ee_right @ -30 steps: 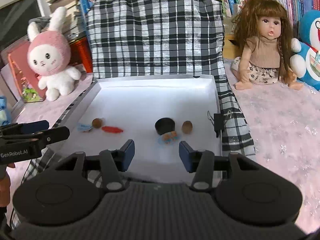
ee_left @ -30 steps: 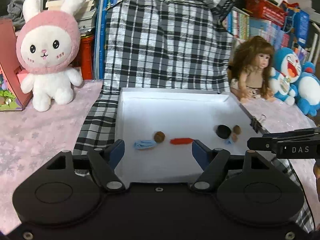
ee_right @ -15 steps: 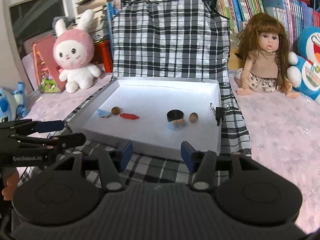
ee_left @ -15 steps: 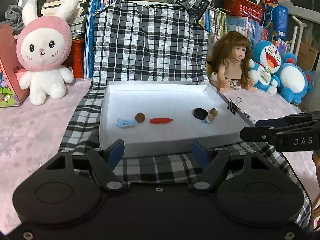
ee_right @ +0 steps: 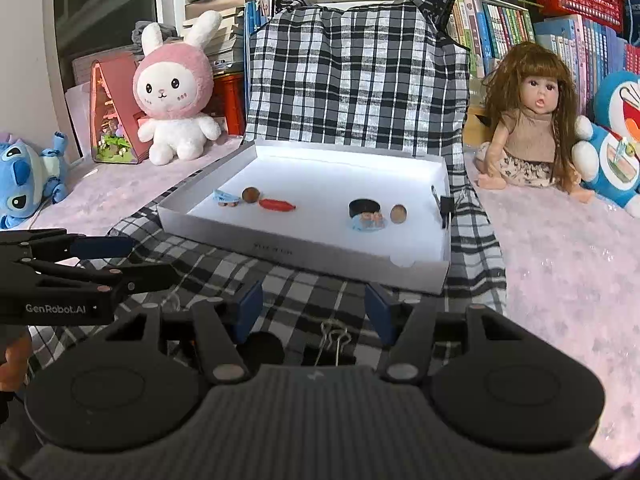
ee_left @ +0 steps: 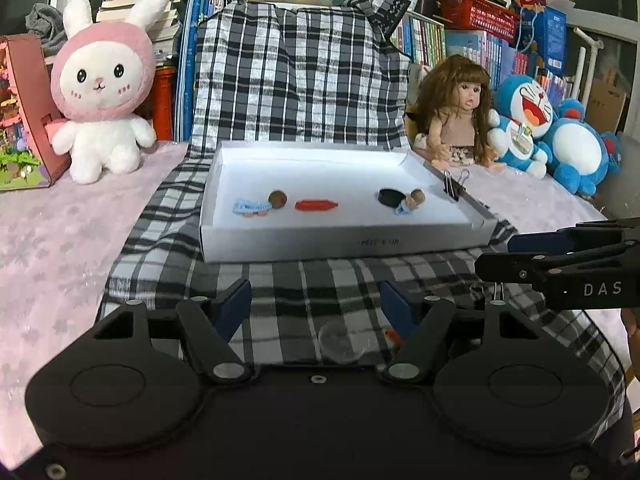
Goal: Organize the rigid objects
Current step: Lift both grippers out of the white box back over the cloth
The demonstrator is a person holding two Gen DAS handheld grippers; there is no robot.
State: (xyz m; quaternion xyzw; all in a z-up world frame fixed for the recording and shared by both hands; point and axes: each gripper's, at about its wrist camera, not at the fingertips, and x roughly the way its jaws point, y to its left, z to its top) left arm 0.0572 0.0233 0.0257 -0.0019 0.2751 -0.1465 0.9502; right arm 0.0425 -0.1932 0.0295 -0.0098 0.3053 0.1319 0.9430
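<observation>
Above the checked cloth (ee_left: 280, 288), short of the white tray (ee_left: 340, 240), both tools hang released: the left tool (ee_left: 316, 304), its jaws having just narrowed, over a clear disc (ee_left: 340, 340); the right tool (ee_right: 314, 306), jaws having just widened, over a binder clip (ee_right: 334, 338). Inside the tray lie a red piece (ee_left: 316, 205), a brown ball (ee_left: 277, 199) and a black cap (ee_left: 390, 197).

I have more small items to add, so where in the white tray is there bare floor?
Inside the white tray, the whole back half is bare, and so is the middle gap between the red piece and the black round lid. The left cluster near the brown nut and the right cluster are crowded.
</observation>
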